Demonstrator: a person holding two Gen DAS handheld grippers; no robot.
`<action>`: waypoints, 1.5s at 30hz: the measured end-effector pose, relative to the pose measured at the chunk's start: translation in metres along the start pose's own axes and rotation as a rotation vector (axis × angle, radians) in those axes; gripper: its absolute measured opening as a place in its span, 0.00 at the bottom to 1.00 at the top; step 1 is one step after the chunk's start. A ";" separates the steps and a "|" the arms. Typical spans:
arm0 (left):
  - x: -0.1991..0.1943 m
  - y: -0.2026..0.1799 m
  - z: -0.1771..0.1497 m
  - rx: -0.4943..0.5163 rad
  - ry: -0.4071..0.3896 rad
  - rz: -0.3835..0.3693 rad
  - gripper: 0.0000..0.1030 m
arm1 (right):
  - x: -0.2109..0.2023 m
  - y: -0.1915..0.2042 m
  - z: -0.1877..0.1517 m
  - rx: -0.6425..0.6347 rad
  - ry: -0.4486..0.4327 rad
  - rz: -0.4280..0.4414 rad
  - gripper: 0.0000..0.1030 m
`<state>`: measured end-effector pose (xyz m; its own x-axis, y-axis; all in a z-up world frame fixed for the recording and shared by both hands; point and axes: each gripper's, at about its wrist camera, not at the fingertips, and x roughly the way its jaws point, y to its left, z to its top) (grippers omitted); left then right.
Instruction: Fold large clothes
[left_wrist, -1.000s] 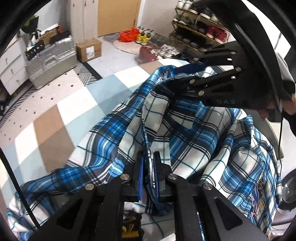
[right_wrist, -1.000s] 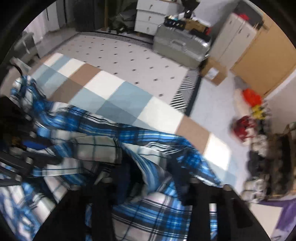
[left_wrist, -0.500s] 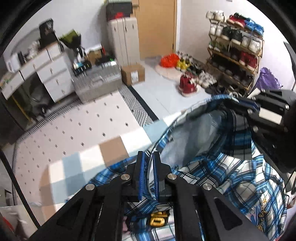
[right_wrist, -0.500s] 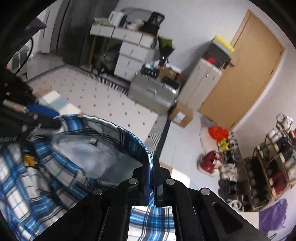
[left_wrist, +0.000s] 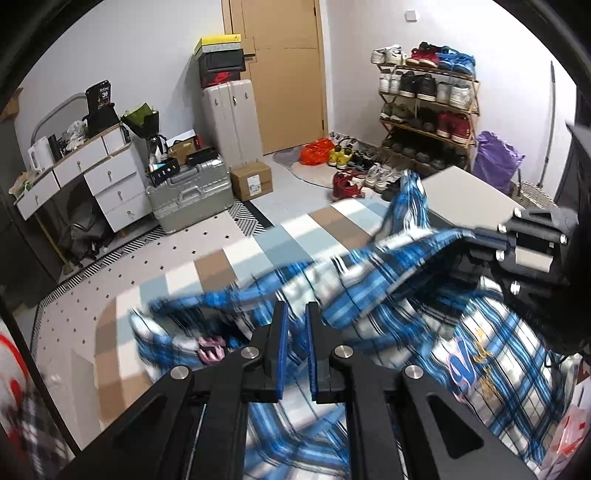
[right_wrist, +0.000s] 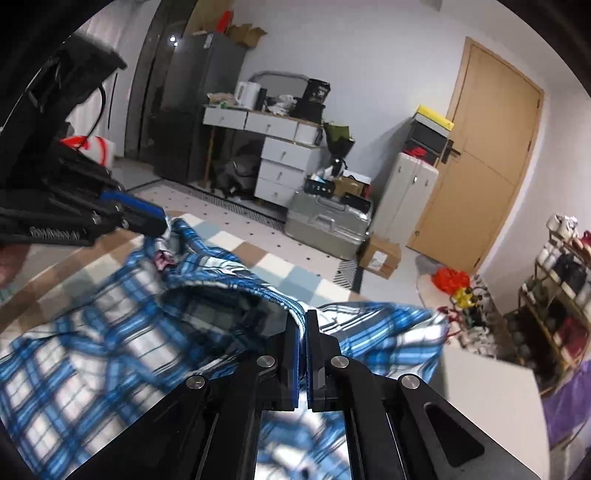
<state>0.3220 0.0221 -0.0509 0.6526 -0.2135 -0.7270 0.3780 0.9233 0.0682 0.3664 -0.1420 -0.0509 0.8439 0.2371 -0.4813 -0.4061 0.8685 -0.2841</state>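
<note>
The left gripper is closed on the blue plaid shirt, a fold pinched between its blue pads. The right gripper is clamped on the shirt's collar edge. The garment is held stretched between both above the checked rug. Beyond, near the rug's far edge, a silver suitcase is seen.

Soft cloth, matt plastic, bright metal.
We see a woven plaid shirt of soft cloth, the left gripper in matt black plastic with shiny metal screws, a ribbed metallic suitcase, and a smooth wooden door.
</note>
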 end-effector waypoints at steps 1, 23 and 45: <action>0.003 -0.003 0.000 0.008 0.021 0.017 0.18 | -0.004 0.002 -0.001 0.012 -0.003 0.002 0.01; 0.061 0.010 0.019 0.006 0.005 0.154 0.03 | -0.027 0.015 0.003 0.048 -0.030 0.014 0.02; 0.033 -0.068 -0.099 -0.030 0.194 0.004 0.03 | -0.042 0.040 -0.148 0.338 0.252 0.163 0.05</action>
<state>0.2525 -0.0160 -0.1471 0.5140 -0.1471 -0.8451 0.3541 0.9337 0.0529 0.2621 -0.1814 -0.1650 0.6497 0.3051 -0.6962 -0.3534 0.9322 0.0788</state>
